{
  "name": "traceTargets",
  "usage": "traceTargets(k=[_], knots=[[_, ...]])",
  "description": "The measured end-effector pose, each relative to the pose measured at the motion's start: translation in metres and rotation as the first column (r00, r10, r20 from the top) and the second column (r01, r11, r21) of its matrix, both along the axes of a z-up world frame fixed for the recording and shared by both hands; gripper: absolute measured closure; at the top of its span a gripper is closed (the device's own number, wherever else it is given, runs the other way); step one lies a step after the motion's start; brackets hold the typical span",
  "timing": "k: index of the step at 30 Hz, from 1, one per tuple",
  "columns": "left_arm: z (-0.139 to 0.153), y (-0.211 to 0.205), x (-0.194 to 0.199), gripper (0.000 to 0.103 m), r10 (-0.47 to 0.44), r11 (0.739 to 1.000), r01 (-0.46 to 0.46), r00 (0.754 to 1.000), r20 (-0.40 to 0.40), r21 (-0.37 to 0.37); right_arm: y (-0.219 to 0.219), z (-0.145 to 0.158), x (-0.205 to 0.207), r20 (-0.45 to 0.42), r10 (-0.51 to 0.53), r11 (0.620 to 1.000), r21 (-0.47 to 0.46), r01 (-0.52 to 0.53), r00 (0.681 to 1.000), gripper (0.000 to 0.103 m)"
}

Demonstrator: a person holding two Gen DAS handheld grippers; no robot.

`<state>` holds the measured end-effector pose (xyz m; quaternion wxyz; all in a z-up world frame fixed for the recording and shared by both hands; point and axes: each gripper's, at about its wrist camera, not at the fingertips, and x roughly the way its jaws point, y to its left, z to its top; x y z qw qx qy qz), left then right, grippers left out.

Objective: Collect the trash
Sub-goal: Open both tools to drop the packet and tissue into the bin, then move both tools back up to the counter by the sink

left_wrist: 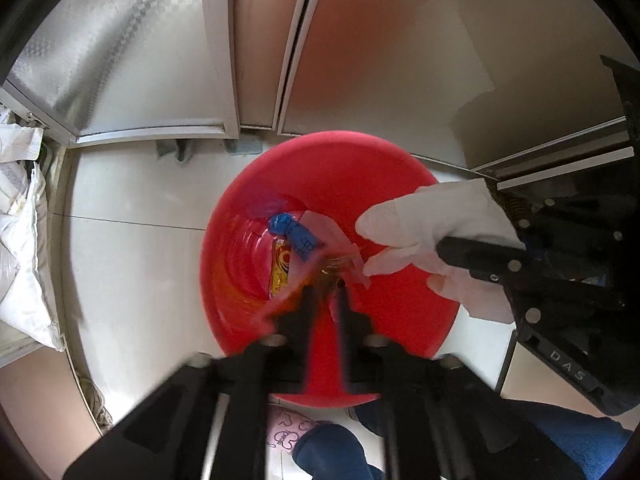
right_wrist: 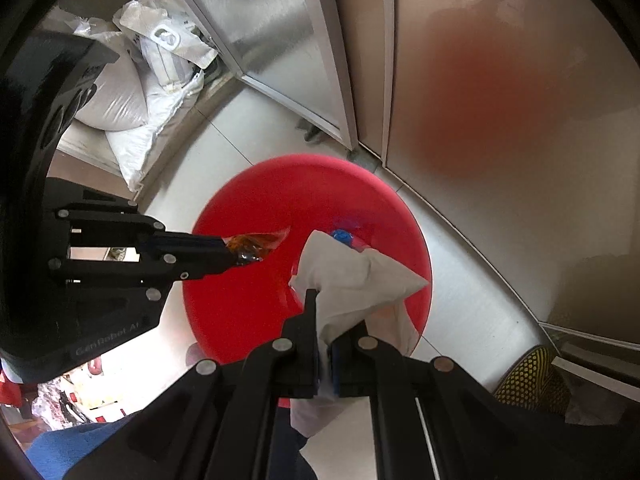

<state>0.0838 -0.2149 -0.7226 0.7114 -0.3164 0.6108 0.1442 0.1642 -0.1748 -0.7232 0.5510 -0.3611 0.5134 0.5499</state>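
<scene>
Bin [left_wrist: 360, 184], round, red plastic, stands on the pale tiled floor [left_wrist: 132, 264] directly beneath both of my grippers, close against the brushed-metal cabinet doors [left_wrist: 400, 60] on its far side.

My left gripper [left_wrist: 326, 292] points steeply down over the bin's mouth. Its jaws stand a narrow gap apart. The crumpled amber-and-clear plastic wrapper [right_wrist: 256, 246] sits at the fingertips; in the right wrist view it projects from the tip over the bin's left half. Whether the pads press on it I cannot tell.

My right gripper [right_wrist: 324, 320] also points down over the bin, on its right side. Its jaws are clamped on a crumpled white paper tissue [right_wrist: 352, 276], which spreads out beyond the fingertips and hangs above the bin's interior.

Contents of the bin, seen in the left wrist view: a blue printed wrapper [left_wrist: 296, 232], a yellow-and-red sachet [left_wrist: 280, 268] just near of it, and a pale pinkish scrap [left_wrist: 332, 236] to the right of them.

White woven sacks [right_wrist: 132, 92] lie piled at the far left, well apart from the bin.
</scene>
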Motion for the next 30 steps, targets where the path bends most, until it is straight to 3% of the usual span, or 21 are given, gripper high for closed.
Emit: traceTargets(k=[2, 4, 5, 7, 9, 11, 15, 22, 30], knots=[[-0.001, -0.001, 0.003, 0.035, -0.007, 1.000, 0.007, 1.000, -0.007, 0.015, -0.002, 0.000, -0.001, 0.021, 0.010, 1.000, 0.003, -0.010, 1.000, 0.098], [0.002, -0.001, 0.002, 0.026, -0.017, 0.999, 0.017, 1.000, 0.000, 0.032, -0.008, 0.000, -0.001, 0.038, 0.021, 1.000, 0.012, -0.021, 0.999, 0.090], [0.002, -0.001, 0.001, 0.023, -0.023, 0.999, 0.023, 1.000, -0.001, 0.045, -0.009, 0.000, -0.001, 0.052, 0.020, 1.000, 0.013, -0.020, 0.998, 0.080], [0.009, 0.001, -0.004, 0.019, -0.021, 0.999, 0.021, 1.000, 0.003, 0.050, -0.011, 0.003, 0.003, 0.055, 0.011, 1.000, 0.013, -0.012, 0.998, 0.070], [0.022, 0.006, -0.011, 0.019, 0.009, 0.999, -0.010, 1.000, 0.025, 0.034, -0.014, 0.009, 0.008, 0.057, -0.004, 1.000, 0.019, 0.003, 0.998, 0.047], [0.038, 0.012, -0.017, 0.015, 0.036, 0.999, -0.037, 0.999, 0.034, 0.035, -0.019, 0.019, 0.010, 0.061, -0.009, 1.000, 0.031, 0.007, 0.998, 0.035], [0.093, 0.020, -0.030, 0.014, 0.063, 0.995, -0.066, 0.997, 0.044, 0.080, -0.022, 0.060, 0.005, 0.087, -0.001, 0.998, 0.061, -0.005, 0.996, 0.026], [0.232, 0.037, -0.056, 0.012, 0.109, 0.975, -0.117, 0.993, 0.052, 0.187, -0.022, 0.198, -0.011, 0.103, 0.000, 0.979, 0.202, -0.021, 0.995, 0.020], [0.387, 0.054, -0.090, 0.011, 0.214, 0.939, -0.238, 0.969, 0.122, 0.248, -0.021, 0.358, -0.028, 0.113, 0.017, 0.941, 0.334, -0.054, 0.993, 0.005]])
